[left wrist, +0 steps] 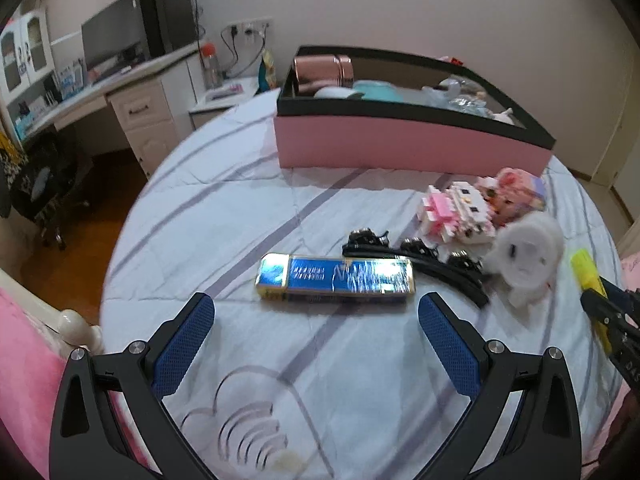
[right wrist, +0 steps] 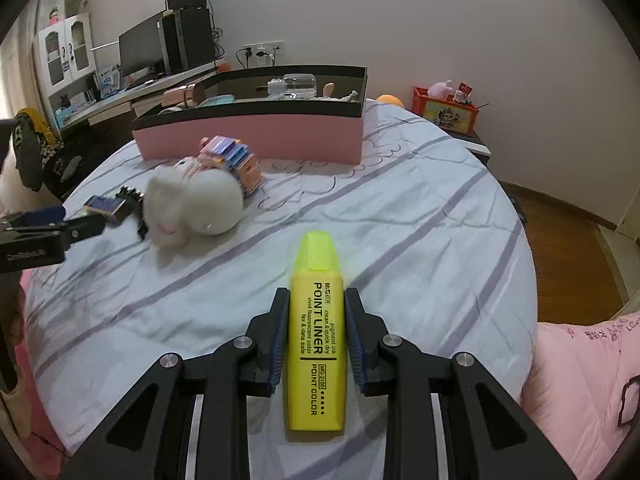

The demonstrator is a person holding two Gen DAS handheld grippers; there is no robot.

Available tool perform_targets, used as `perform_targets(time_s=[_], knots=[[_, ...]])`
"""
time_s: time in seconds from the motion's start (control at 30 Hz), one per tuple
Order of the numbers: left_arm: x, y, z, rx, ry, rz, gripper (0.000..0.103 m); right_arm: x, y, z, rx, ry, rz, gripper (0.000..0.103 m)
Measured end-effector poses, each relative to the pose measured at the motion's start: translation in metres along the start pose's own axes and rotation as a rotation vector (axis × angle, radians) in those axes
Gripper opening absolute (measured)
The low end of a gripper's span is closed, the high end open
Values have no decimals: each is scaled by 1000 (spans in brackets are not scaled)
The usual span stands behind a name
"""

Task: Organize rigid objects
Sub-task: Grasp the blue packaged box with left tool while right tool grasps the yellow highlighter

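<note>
A yellow highlighter [right wrist: 316,340] is clamped lengthwise in the right gripper [right wrist: 316,336], ready, it seems, to be carried to the pink box [right wrist: 256,136], while the left gripper [left wrist: 316,320] is held wide apart just short of the blue packet [left wrist: 336,278] on the bed [right wrist: 420,240].

Black grippers [left wrist: 316,320], 2 blue pads [left wrist: 182,350], perhaps silver screws.

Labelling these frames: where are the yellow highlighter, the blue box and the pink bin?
yellow highlighter [right wrist: 316,344], right wrist view, printed barrel.
blue box [left wrist: 336,278], left wrist view, top face.
pink bin [left wrist: 400,142], left wrist view, front wall.
</note>
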State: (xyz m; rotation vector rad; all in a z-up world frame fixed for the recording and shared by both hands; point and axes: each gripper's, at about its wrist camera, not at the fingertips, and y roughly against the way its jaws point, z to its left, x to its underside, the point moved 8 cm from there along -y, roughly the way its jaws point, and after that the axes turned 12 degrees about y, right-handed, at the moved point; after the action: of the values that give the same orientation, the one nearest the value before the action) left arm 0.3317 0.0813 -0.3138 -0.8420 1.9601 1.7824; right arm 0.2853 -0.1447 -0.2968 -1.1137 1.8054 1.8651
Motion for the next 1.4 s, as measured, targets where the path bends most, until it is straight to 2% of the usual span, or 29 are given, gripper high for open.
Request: perform_targets(time_s=[0.3,0.33,0.4,0.43,0.73,1.0,1.17,1.4], knots=[[-9,-19,-3,-5,-26,22,102,-15,-18,-4,-22,-17,-3,27],[-9,-19,-3,1,-27,24,101,-16,-19,-4,-23,-18,-5,27],[-10,-16,-5,35,-32,13,85,-17,-19,-5,-26,-22,-6,27],[-10,-14,-6,40,-40,2,84,-18,-20,-6,-27,-23,-8,27],[-11,6,-7,36,-66,-48,84,-23,-17,-12,-31,-50,-39,27],[-34,61,-8,80,-28,-204,84,-46,7,-18,-30,-67,-133,27],[-52,100,-24,119,-54,-331,84,-71,33,-15,-20,-57,-233,27],[-71,136,-39,140,-87,-433,84,-102,60,-6,-12,-3,-319,27]])
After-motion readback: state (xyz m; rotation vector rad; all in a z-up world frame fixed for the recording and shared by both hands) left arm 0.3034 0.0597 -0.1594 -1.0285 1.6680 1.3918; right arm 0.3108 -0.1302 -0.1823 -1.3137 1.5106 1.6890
